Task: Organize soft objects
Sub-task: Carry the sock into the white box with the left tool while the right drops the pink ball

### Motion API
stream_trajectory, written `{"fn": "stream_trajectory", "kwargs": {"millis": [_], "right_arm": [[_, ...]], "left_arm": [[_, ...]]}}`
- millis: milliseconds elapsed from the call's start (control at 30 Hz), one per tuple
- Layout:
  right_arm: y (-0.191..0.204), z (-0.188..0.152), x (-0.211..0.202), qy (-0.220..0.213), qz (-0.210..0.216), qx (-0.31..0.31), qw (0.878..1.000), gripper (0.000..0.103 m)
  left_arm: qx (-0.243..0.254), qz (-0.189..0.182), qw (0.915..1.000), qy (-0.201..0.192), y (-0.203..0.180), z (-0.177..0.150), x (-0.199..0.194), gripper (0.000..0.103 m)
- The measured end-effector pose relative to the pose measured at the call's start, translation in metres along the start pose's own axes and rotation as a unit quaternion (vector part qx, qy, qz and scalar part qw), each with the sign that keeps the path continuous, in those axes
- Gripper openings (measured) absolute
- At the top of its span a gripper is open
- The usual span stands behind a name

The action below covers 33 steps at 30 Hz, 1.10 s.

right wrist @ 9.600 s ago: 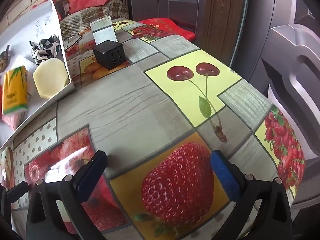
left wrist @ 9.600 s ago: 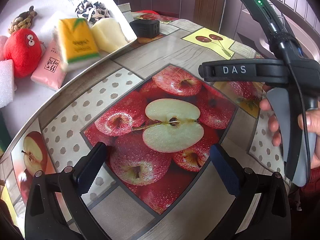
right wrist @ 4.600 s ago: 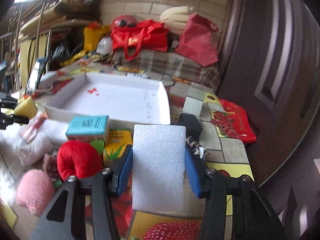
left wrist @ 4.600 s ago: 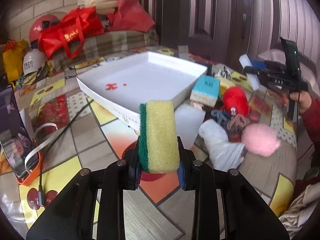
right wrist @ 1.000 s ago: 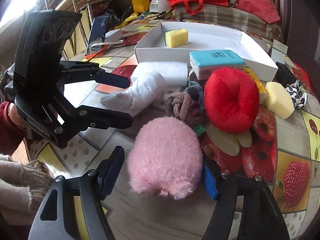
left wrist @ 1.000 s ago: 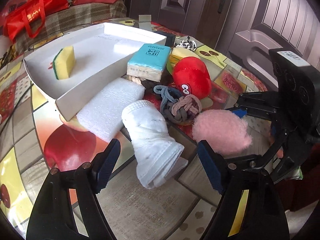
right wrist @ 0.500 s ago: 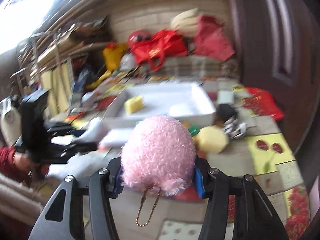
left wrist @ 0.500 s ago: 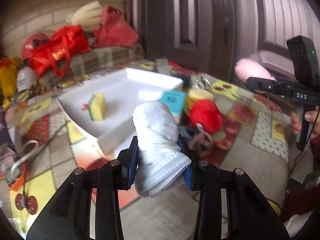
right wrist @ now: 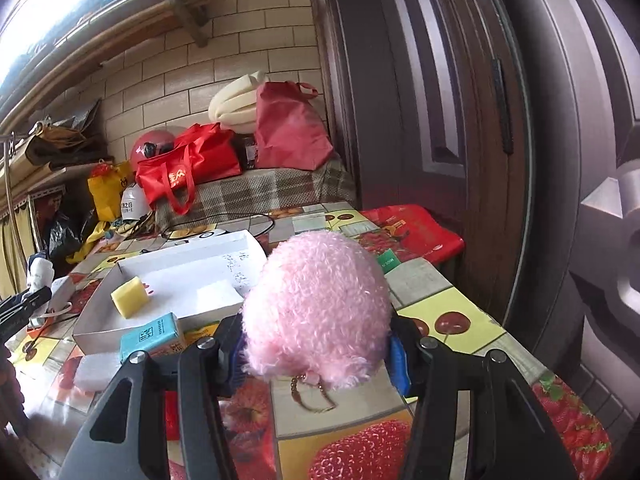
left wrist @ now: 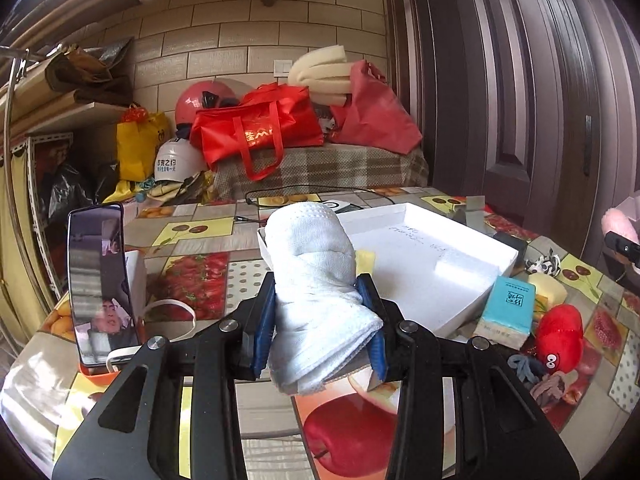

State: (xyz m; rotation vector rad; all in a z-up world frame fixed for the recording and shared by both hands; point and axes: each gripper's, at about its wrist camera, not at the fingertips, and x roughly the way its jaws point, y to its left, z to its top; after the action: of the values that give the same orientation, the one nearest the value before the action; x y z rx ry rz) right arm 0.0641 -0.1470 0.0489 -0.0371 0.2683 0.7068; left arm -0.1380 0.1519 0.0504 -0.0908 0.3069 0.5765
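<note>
The left gripper (left wrist: 320, 328) is clamped on a white sock (left wrist: 316, 300), its blue pads (left wrist: 264, 328) pressing into both sides of the rolled fabric, which is lifted above the table (left wrist: 208, 280) with its open cuff hanging toward the camera. The right gripper (right wrist: 316, 356) is closed on a pink fluffy ball (right wrist: 318, 312), squeezed between its blue pads (right wrist: 398, 360); a small metal chain (right wrist: 312, 396) dangles from the ball's underside. Both held things hang above the near part of the fruit-patterned tablecloth. Beyond the sock, the white tray (left wrist: 460, 304) sits toward the middle of the table, with a yellow sponge (right wrist: 129, 301) inside near its left wall and a white foam block (left wrist: 460, 270) lying further right on its floor. Against the tray's near right wall stands a teal tissue pack (left wrist: 507, 310), and beside that a red plush toy (left wrist: 559, 338) with cartoon eyes, with knotted hair ties (left wrist: 540, 376) just in front of it. A pale yellow foam piece (left wrist: 546, 286) and a black-and-white scrunchie (left wrist: 542, 260) lie near the tray's right corner. A second white foam slab (right wrist: 94, 372) rests on the cloth in front of the tray in the right wrist view. At the table's left edge a phone (left wrist: 100, 284) stands upright in an orange holder. Past the far edge sit a red bag (left wrist: 256, 128) and a red helmet (left wrist: 204, 100) against the brick wall.
</note>
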Motion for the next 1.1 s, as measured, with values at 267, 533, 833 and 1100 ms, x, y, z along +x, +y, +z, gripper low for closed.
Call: {"fn": "stream_trajectory", "kwargs": {"millis": [267,533,833,1100], "right_arm": [[0.016,0.002,0.046,0.037,0.015,-0.026,0.999,0.055],[0.03,0.008,0.068,0.027,0.021,-0.05,0.998,0.055],[0.046,0.016,0.094,0.026,0.039,-0.068,0.997,0.055],[0.069,0.025,0.129,0.046,0.091,-0.08,0.992,0.056]], "left_arm": [[0.023,-0.014,0.9995,0.02,-0.017,0.007,0.025,0.038],[0.033,-0.002,0.9993,0.018,-0.025,0.013,0.039,0.038],[0.022,0.0,0.9993,0.031,-0.023,0.019,0.057,0.038],[0.032,-0.001,0.9984,0.045,-0.029,0.023,0.076,0.038]]}}
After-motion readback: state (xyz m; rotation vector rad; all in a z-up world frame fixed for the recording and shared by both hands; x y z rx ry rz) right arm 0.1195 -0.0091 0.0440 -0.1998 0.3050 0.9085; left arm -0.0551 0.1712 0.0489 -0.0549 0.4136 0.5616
